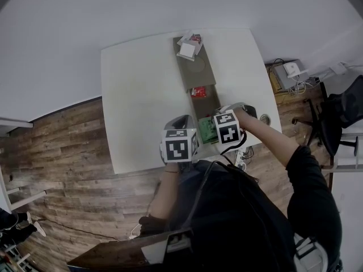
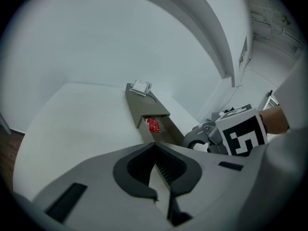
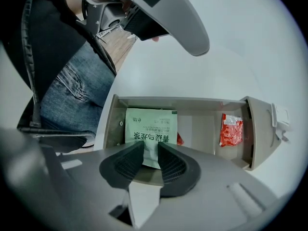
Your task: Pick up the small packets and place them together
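A white desk stands on a wood-plank floor by a pale wall. A long grey tray runs down its middle, away from the person.

The right hand reaches over the tray's near end, and the right tongs point straight down into the nearest compartment. Their pads are partly spread, and a green packet shows in the gap between them. The left tongs hang just left of the tray, tilted down and forward. Their tips are pressed together, with nothing between them.

Bare desk lies wide on the left of the tray, with a narrower strip on the right. The tray walls close in around the green packet.

The green packet lies flat, printed face up. A small red packet lies in the next compartment. A white packet sits on the tray's far end.
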Demonstrator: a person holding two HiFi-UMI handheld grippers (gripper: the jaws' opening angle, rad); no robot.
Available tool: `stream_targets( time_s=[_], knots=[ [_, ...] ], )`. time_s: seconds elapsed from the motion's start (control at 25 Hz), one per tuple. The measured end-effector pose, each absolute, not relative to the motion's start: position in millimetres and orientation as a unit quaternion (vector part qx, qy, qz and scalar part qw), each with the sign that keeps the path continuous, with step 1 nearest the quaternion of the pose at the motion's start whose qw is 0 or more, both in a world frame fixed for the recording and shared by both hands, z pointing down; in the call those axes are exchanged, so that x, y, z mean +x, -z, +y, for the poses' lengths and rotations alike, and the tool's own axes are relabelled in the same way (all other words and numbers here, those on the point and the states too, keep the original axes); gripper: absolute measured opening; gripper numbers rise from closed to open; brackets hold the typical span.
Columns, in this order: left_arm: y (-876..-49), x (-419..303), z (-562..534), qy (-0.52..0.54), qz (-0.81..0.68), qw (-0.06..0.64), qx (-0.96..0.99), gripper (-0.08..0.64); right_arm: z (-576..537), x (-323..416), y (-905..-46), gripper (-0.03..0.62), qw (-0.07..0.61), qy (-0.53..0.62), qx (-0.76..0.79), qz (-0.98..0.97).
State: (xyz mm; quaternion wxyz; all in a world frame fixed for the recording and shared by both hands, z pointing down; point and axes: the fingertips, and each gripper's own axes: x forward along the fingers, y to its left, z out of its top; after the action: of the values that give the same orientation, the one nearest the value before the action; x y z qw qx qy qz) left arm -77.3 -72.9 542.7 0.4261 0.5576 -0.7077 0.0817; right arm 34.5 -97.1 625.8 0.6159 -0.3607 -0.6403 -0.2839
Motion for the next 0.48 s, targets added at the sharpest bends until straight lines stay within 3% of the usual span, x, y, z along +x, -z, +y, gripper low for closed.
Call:
stream_targets(
  time_s=[0.48],
  knots=[
    [-541.8, -80.1, -73.4, -0.081, -0.712, 0.424, 0.554, -0.003, -99.3, 33.9, -618.8, 0.021, 0.599, 0.304, -0.37, -0.642]
  ],
)
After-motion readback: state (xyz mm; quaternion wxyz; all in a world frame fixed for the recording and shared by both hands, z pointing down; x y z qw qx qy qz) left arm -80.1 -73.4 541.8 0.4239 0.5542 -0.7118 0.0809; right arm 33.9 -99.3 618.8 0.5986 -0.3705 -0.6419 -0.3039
